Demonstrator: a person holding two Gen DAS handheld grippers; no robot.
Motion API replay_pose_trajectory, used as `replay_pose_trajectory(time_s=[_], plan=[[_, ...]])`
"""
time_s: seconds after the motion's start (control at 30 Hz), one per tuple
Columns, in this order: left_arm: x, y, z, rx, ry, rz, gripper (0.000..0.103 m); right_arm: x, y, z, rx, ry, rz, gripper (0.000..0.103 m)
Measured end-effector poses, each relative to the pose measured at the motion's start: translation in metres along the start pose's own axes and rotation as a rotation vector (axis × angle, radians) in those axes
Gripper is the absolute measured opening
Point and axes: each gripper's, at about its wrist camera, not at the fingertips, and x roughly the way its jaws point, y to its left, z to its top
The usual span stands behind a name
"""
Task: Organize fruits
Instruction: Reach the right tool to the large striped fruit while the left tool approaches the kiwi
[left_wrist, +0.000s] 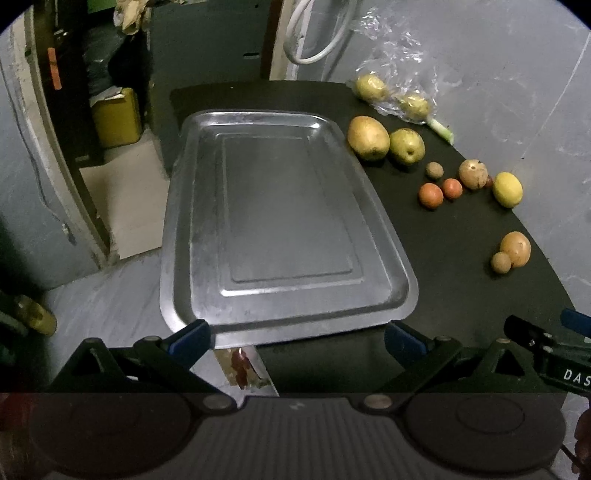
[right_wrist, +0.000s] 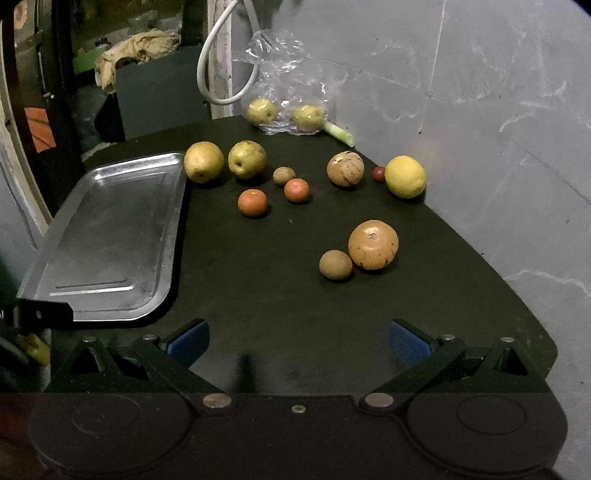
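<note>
- Left gripper (left_wrist: 297, 341): jaws spread wide, nothing held, hovering at the near edge of the metal tray (left_wrist: 177, 236). Right gripper (right_wrist: 299, 341): jaws equally wide, empty, low over bare black table (right_wrist: 280, 295), pointed at the fruit.
- Tray is empty. It sits on the table's left side and its near-left corner looks to overhang the table edge.
- All fruit is loose on the table, right of the tray: two pears (right_wrist: 204, 161) (right_wrist: 247, 159) just beside the tray's far corner, two small orange fruits (right_wrist: 252, 202) (right_wrist: 296, 190), a small brown one (right_wrist: 284, 175), a striped round fruit (right_wrist: 345, 168), a tiny dark red one (right_wrist: 378, 173) touching the lemon (right_wrist: 405, 177) at the wall.
- Nearest to the right gripper: big orange fruit (right_wrist: 373, 244) with a small brown fruit (right_wrist: 335, 264) touching it.
- Risk 1: round fruit on a flat top. A jaw nudging one before closing could roll it off the curved edge. The touching pair is the worst case; grabbing one likely bumps the other.
- Risk 2: overhanging tray. Pressing on that corner could tip it.
- Risk 3: shallow tray rim; dropped fruit may roll out.
- Risk 4: the grippers are near each other at the table front, so reaches could cross.
- Around: plastic bag (right_wrist: 291, 92) at the back with two more pears inside, green stalk (right_wrist: 338, 132) beside it, white cable (right_wrist: 218, 55) hanging behind. The bag film blocks a clean grip on those two. The wall crowds the lemon.
</note>
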Motion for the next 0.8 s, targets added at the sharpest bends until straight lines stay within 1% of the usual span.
replay_pose_trajectory(time_s=[0.27, 0.4, 0.47, 0.57, 0.7, 0.8], plan=[[0.009, -0.006, 0.012, 0.040, 0.004, -0.033, 0.102, 0.003, 0.002, 0.006, -0.014, -0.004, -0.048, 0.102], [0.013, -0.013, 0.018, 0.055, 0.003, -0.073, 0.102, 0.008, 0.000, 0.009, -0.018, -0.007, -0.068, 0.102], [0.015, -0.018, 0.021, 0.066, 0.010, -0.103, 0.102, 0.011, -0.003, 0.010, -0.016, -0.006, -0.078, 0.102], [0.017, -0.028, 0.024, 0.085, 0.010, -0.129, 0.102, 0.014, -0.008, 0.011, -0.010, -0.001, -0.084, 0.102], [0.024, -0.043, 0.027, 0.102, 0.021, -0.155, 0.102, 0.018, -0.017, 0.009, -0.004, 0.015, -0.073, 0.102], [0.028, -0.055, 0.028, 0.120, 0.021, -0.171, 0.102, 0.020, -0.030, 0.009, -0.001, 0.004, -0.088, 0.102]])
